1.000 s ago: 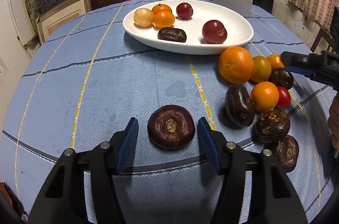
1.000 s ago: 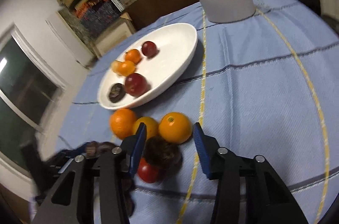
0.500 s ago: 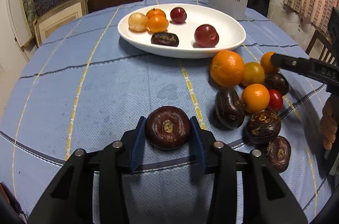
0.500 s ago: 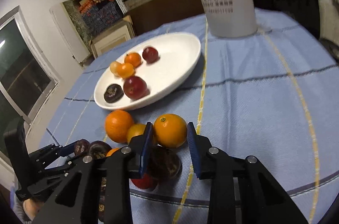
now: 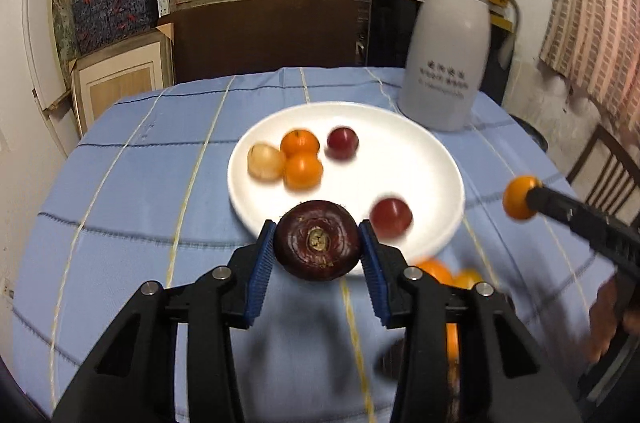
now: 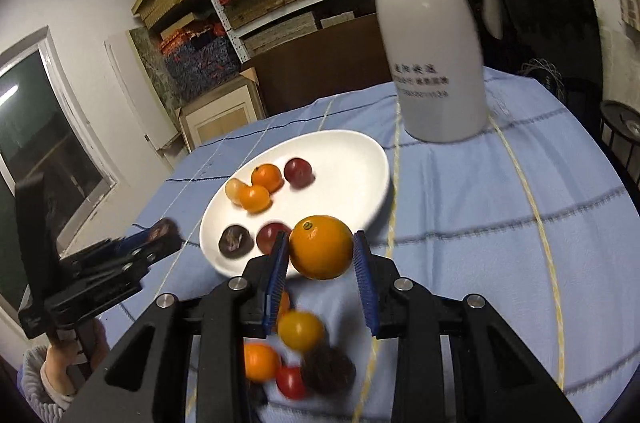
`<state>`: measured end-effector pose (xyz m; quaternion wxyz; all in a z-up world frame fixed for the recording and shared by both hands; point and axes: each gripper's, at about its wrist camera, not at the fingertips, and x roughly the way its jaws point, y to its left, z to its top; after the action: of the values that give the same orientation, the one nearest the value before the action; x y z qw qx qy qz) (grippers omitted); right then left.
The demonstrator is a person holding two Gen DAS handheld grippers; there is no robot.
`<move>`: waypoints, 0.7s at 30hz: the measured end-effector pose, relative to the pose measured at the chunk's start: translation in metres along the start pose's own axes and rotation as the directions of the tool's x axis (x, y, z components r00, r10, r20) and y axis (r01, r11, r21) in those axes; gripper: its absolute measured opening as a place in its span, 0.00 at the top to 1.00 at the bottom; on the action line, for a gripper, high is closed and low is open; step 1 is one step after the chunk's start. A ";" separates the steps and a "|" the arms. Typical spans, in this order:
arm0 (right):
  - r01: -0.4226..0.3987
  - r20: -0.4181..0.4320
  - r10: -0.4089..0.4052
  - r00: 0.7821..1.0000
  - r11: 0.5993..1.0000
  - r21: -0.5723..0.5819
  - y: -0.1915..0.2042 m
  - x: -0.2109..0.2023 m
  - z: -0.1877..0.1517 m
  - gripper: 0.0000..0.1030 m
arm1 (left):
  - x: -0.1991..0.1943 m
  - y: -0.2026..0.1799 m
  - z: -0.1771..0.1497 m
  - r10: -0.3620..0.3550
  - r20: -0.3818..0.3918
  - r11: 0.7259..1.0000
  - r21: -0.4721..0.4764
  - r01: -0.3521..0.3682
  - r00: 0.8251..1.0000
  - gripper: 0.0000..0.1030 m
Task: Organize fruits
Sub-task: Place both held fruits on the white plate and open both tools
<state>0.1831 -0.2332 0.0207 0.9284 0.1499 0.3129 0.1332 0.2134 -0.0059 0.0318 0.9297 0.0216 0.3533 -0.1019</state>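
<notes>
Left hand-held gripper (image 5: 318, 251) clamped the dark fruit (image 5: 318, 246); right hand-held gripper (image 6: 320, 257) clamped the orange (image 6: 321, 247). Best released low over bare parts of the white plate (image 5: 420, 159).

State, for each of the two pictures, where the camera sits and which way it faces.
Left wrist: on the left tongs, facing the white plate; they grip a dark round fruit.
Right wrist: on the right tongs, facing the plate; they grip an orange; a hand shows.
Shared: plate, white jug, blue tablecloth, each other's tongs.
</notes>
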 end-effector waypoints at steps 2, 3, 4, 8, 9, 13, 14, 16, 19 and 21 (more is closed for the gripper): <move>-0.002 -0.012 0.002 1.000 1.000 -0.001 0.005 0.016 0.008 0.68 | 0.019 0.003 0.011 -0.003 -0.011 1.000 -0.023 0.003 1.000 0.60; -0.006 -0.023 0.006 1.000 1.000 -0.001 0.006 0.026 0.012 0.68 | 0.033 0.007 0.016 0.002 -0.019 0.999 -0.037 -0.003 1.000 0.60; -0.007 -0.035 0.006 0.999 1.000 -0.002 0.008 0.036 0.014 0.68 | 0.042 0.010 0.018 0.011 -0.030 0.999 -0.044 -0.012 0.999 0.60; 0.012 -0.095 -0.015 0.995 1.000 -0.027 0.016 0.079 0.016 0.68 | 0.070 0.018 0.022 0.025 -0.067 0.999 -0.045 -0.029 0.997 0.60; 0.016 -0.106 -0.020 0.994 0.999 -0.033 0.018 0.083 0.015 0.68 | 0.073 0.020 0.022 0.023 -0.068 0.999 -0.047 -0.027 0.997 0.59; 0.040 -0.105 -0.045 0.993 0.998 -0.055 0.022 0.085 0.012 0.64 | 0.072 0.022 0.020 0.027 -0.059 0.998 -0.049 -0.030 0.998 0.39; 0.042 -0.097 -0.047 0.994 0.998 -0.057 0.022 0.081 0.012 0.61 | 0.069 0.022 0.019 0.030 -0.053 0.998 -0.055 -0.033 0.998 0.36; 0.031 -0.064 -0.034 0.997 0.998 -0.052 0.023 0.063 0.013 0.61 | 0.060 0.023 0.015 0.020 -0.043 0.998 -0.064 -0.023 0.999 0.36; 0.027 -0.017 -0.028 0.999 0.998 -0.057 0.023 0.034 0.008 0.61 | 0.045 0.022 0.007 0.015 -0.027 0.998 -0.065 -0.017 1.000 0.35; 0.028 0.001 -0.028 1.000 0.998 -0.054 0.021 0.019 -0.001 0.61 | 0.033 0.017 -0.003 0.012 -0.020 0.998 -0.054 -0.013 1.000 0.32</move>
<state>0.1937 -0.2072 0.0179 0.9339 0.1203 0.3111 0.1284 0.2388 0.0057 0.0075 0.9270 -0.0002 0.3651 -0.0865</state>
